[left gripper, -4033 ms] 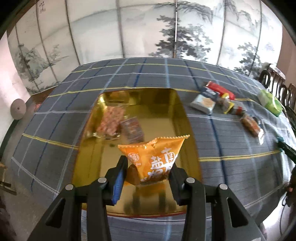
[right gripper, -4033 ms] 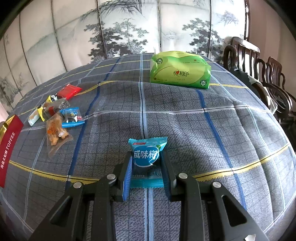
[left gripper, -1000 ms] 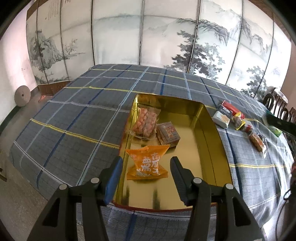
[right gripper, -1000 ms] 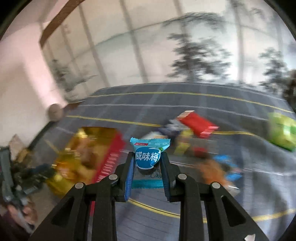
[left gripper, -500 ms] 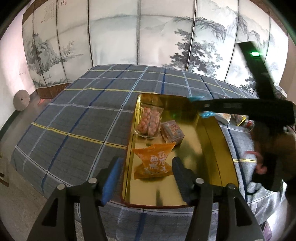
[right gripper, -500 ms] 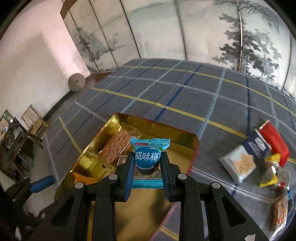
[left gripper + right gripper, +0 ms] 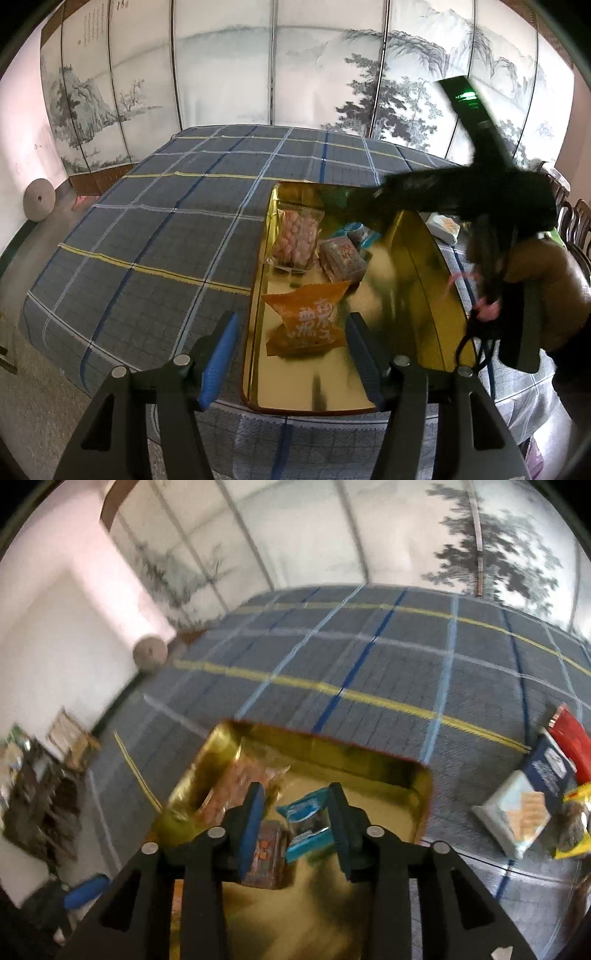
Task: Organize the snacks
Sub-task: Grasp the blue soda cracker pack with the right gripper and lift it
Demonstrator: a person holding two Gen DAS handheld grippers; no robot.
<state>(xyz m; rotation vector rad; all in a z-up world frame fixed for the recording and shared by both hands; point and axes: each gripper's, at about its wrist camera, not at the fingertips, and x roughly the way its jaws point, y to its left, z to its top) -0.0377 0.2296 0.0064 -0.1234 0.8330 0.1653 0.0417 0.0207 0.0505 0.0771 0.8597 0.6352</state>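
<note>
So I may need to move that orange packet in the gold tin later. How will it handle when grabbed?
The orange packet looks puffed and crinkled, so it probably squashes rather than staying stiff. Its glossy film may slip between pads. It seems light for its size, likely sliding easily on the smooth gold tin if nudged.

The left wrist view looks steeply down along the left tool (image 7: pixel 290 354) from the near edge of the counter (image 7: pixel 155 236), facing the painted screen (image 7: pixel 229 62). The right wrist view sits closer over the gold tray (image 7: pixel 413 775), entering from about 3 o'clock. Both views share the tray (image 7: pixel 417 236) and plaid cloth.
</note>
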